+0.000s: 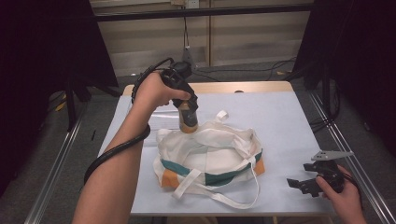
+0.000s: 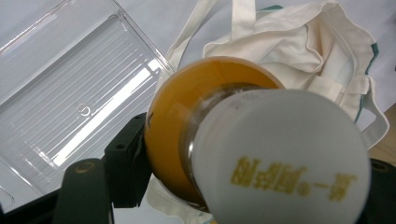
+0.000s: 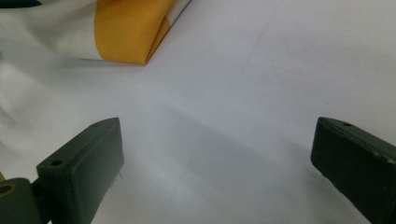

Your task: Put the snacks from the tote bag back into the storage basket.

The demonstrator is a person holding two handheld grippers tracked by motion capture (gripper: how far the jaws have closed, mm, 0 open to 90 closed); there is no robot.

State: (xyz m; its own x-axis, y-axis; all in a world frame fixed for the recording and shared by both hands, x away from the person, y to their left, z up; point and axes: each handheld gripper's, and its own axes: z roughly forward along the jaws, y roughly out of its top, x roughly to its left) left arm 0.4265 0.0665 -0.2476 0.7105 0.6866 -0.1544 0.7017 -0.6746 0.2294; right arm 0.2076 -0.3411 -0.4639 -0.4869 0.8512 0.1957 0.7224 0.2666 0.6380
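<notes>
Bottle (image 1: pixel 188 119) of amber liquid with a white cap is sitting pinched between the jaws of the left gripper (image 1: pixel 187 108), which is pointing down and holding it just above the far left edge of the tote bag (image 1: pixel 210 156). In the left gripper view the cap (image 2: pixel 280 158) is facing the camera, carrying yellow print too blurred to read, and the amber body (image 2: pixel 173 116) is hiding most of the jaws.

Lying crumpled at the middle of the table (image 1: pixel 289 116), the bag is white with teal and orange panels, its straps trailing toward the near edge. A clear plastic tray (image 2: pixel 70 98) is lying on the table left of the bag, beyond the bottle.

At the near right corner, well apart from the bag, the right gripper (image 1: pixel 303 179) is resting low with its jaws spread wide on nothing. An orange corner of the bag (image 3: pixel 128 30) is showing ahead of it, cut off at the frame's top.
</notes>
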